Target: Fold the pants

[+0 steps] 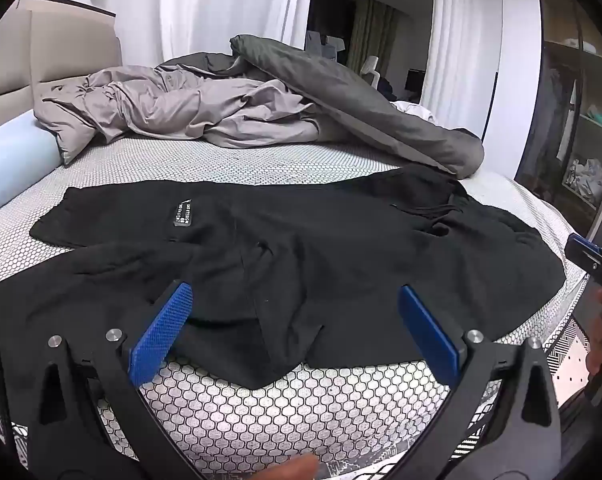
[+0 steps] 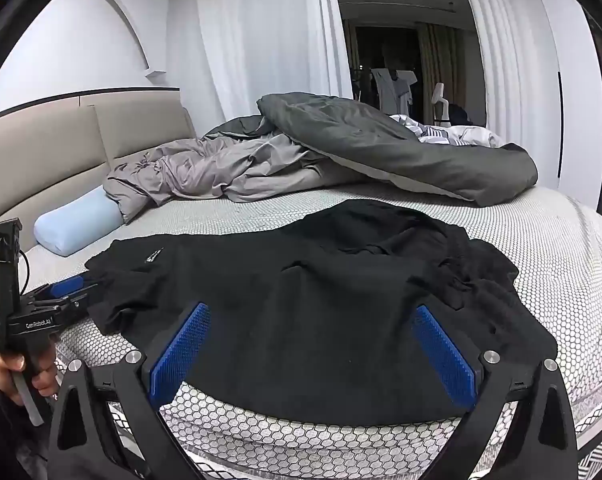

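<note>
Black pants [image 1: 285,248] lie spread and rumpled across the honeycomb-patterned mattress [image 1: 293,396], legs toward the left, waist with a drawstring toward the right. A small label [image 1: 182,215] shows on the far leg. My left gripper [image 1: 295,300] hovers wide open over the near edge of the cloth, nothing between its blue pads. In the right wrist view the same pants [image 2: 309,292] fill the middle. My right gripper [image 2: 313,320] is open above their near hem. The left gripper [image 2: 67,292], held by a hand [image 2: 5,368], appears at the left edge.
A crumpled grey duvet [image 1: 205,100] and a darker quilt [image 1: 341,92] are heaped at the back of the bed. A pale blue bolster [image 1: 13,160] lies by the padded headboard [image 2: 81,140]. White curtains [image 2: 261,40] hang behind; open shelves [image 1: 581,120] stand at the right.
</note>
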Demonstrator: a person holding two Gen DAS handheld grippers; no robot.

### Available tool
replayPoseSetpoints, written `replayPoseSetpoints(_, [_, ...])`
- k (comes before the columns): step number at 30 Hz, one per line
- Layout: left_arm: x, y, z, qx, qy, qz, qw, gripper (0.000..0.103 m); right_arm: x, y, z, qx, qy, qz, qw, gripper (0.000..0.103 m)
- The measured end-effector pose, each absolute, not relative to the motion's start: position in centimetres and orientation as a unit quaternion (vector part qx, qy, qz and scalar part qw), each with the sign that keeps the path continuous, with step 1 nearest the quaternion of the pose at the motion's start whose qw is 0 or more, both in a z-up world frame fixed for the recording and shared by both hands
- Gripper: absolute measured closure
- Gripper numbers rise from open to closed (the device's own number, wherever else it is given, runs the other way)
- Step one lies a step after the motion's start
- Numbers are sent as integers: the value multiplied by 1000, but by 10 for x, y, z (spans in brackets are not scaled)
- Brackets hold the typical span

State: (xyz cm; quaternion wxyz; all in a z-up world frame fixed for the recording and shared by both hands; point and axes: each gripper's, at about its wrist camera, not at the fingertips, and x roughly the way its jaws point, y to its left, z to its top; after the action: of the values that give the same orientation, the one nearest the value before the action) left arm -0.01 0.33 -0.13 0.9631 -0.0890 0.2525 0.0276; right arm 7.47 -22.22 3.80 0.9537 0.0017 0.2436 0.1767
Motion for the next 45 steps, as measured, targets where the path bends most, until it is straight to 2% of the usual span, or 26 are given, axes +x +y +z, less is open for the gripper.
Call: replayPoseSetpoints(45, [-5,11,4,-78,249,34,965,1,74,-218,36,-4,248,174,953,0])
